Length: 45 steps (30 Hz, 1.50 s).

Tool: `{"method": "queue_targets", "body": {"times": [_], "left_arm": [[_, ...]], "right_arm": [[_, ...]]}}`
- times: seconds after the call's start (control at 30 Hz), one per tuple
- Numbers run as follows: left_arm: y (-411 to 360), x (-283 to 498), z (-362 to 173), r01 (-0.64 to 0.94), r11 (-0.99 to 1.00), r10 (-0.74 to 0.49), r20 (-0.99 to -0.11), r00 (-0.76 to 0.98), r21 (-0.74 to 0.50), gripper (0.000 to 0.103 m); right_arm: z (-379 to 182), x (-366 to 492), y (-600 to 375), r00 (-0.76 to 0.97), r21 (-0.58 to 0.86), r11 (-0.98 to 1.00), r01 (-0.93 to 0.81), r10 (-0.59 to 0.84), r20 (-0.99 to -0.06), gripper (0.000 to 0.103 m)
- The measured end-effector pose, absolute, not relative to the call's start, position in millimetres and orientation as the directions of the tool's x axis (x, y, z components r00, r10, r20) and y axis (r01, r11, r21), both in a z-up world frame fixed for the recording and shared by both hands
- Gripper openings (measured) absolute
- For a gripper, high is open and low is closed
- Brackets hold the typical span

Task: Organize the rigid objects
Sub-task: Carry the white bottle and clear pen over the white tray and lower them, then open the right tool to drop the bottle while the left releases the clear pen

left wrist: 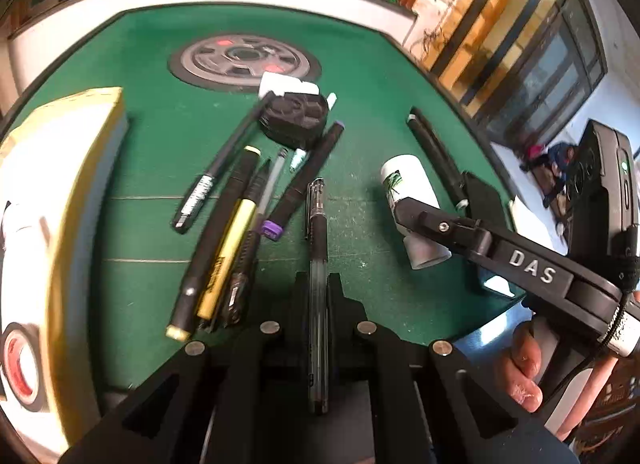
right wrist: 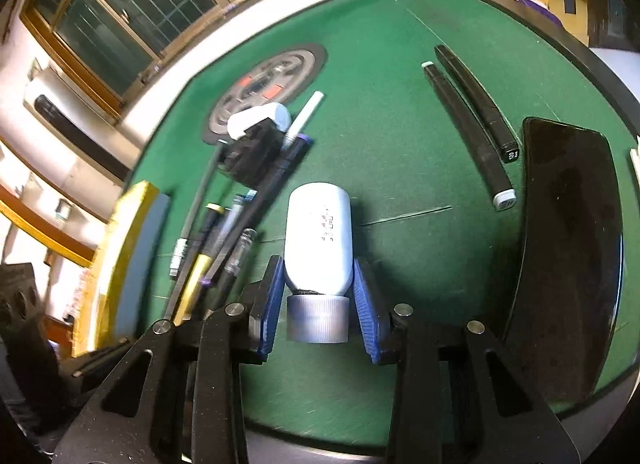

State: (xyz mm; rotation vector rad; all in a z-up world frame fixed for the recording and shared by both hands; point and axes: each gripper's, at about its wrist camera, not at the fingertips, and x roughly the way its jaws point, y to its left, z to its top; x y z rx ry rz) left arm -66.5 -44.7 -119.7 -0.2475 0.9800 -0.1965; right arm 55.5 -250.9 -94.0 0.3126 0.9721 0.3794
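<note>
the left gripper (left wrist: 318, 284) points steeply down at the green table (left wrist: 160, 124), its jaws pinched tight on a black gel pen (left wrist: 318, 248) that runs straight out ahead between them, tip away. the pen's rear end lies over the gripper's own body. just left of these jaws lies a loose heap of pens and markers (left wrist: 236, 224), with a black round case (left wrist: 294, 120) beyond the heap.

the right gripper (right wrist: 318, 284) also tilts down. its blue pads (right wrist: 366, 304) stand on either side of a white bottle (right wrist: 318, 232) lying on the table, at the shoulder above its grey ribbed cap (right wrist: 318, 318). whether the pads press on it or only flank it is hard to tell. a bare hand (left wrist: 520, 368) grips this tool's handle, cut off by the frame edge.

right of the right jaws lie two black markers (right wrist: 468, 124) and a dark curved tray (right wrist: 568, 256). the left side of both views is smeared with blur, so the yellow-edged box (left wrist: 60, 184) there is unclear.
</note>
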Motion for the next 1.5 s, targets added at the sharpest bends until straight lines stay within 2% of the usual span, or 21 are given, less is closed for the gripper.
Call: {"method": "queue_targets", "body": {"times": [0.3,0.43,0.63,0.97,1.27,1.5], "left_arm": [[19.3,-103.3,-79.2,-0.051,0.919,-0.268,-0.713,0.648,-0.391,0.006],[74.2,-124.2,-61.0,-0.172,0.912,-0.122,-0.645,0.754,-0.373,0.006],[144.5,-127.7,-70.2,-0.328,0.879,0.007,-0.678,0.735,-0.347,0.006],[170.8,-109.1,-108.0,-0.374,0.839,-0.061,-0.751,0.658,-0.396,0.006],[174.8,-99.2,-121.0,-0.393,0.852,-0.058,-0.809,0.586,-0.346,0.006],[175.1,-95.6,-131.5,-0.4,0.858,-0.065,-0.841,0.538,-0.322,0.006]], "right_arm": [[-57.4,28.5,-205.1,0.468,0.516,0.793,-0.324,0.608,-0.641,0.034],[-47.7,21.6,-155.8,0.391,0.517,0.737,-0.436,0.672,-0.628,0.034],[-50.0,19.6,-81.8,0.277,0.498,0.678,-0.541,0.703,-0.655,0.034],[-69.9,37.5,1.0,0.194,0.443,0.666,-0.6,0.658,-0.727,0.034],[-85.1,61.4,33.1,0.199,0.374,0.708,-0.599,0.584,-0.787,0.034],[-97.2,70.7,60.1,0.211,0.259,0.734,-0.628,0.481,-0.851,0.035]]}}
